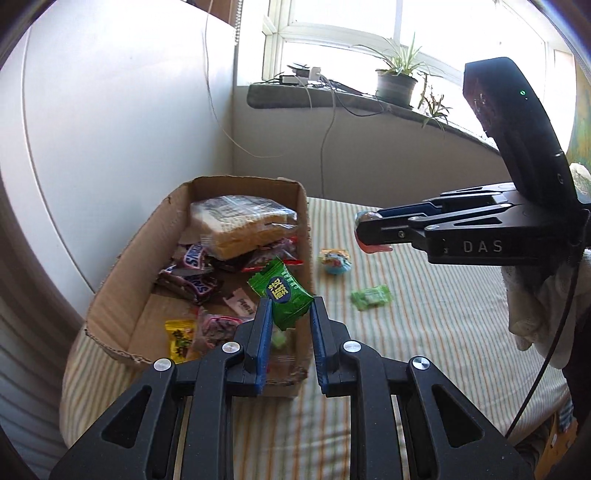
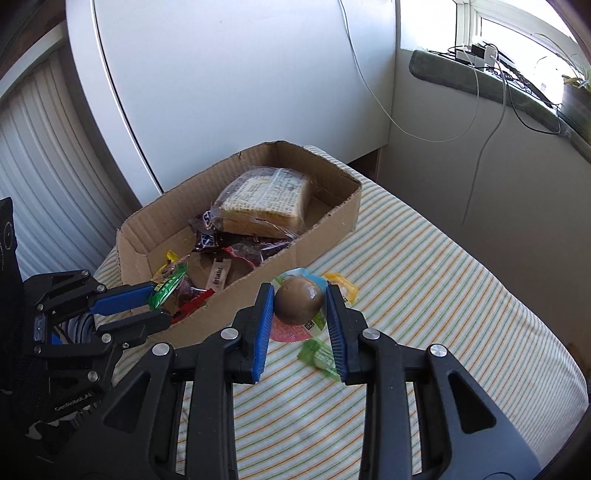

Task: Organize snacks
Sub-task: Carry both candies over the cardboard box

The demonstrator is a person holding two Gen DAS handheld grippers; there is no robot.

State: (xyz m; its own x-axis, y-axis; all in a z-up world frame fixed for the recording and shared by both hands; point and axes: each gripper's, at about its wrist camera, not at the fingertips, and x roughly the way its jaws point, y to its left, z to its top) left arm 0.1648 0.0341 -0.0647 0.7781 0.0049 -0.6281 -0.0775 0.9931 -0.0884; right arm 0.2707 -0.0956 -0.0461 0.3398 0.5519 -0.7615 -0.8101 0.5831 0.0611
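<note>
Left gripper [image 1: 291, 308] angled downward, jaws clamped, right gripper [image 2: 300, 301] angled downward, jaws clamped

Sunlit window [image 1: 332, 33], white wall [image 1: 129, 110]

Your striped bed [image 2: 424, 266] carried the cardboard box [image 2: 207, 295], a green candy [image 1: 371, 296] and a blue-wrapped snack [image 1: 335, 261].

The cloth [image 2: 443, 295] is cream with thin green and orange stripes. The box [image 2: 240, 295] is plain brown cardboard. Both grippers are black with blue pads [image 1: 264, 332]. The left gripper [image 1: 291, 314] grips a bright green packet [image 1: 282, 295] with a dark blue label; the right gripper [image 2: 299, 306] grips a brown egg [image 2: 298, 298] in clear wrap. A yellow candy [image 1: 180, 338] lies inside the box.
</note>
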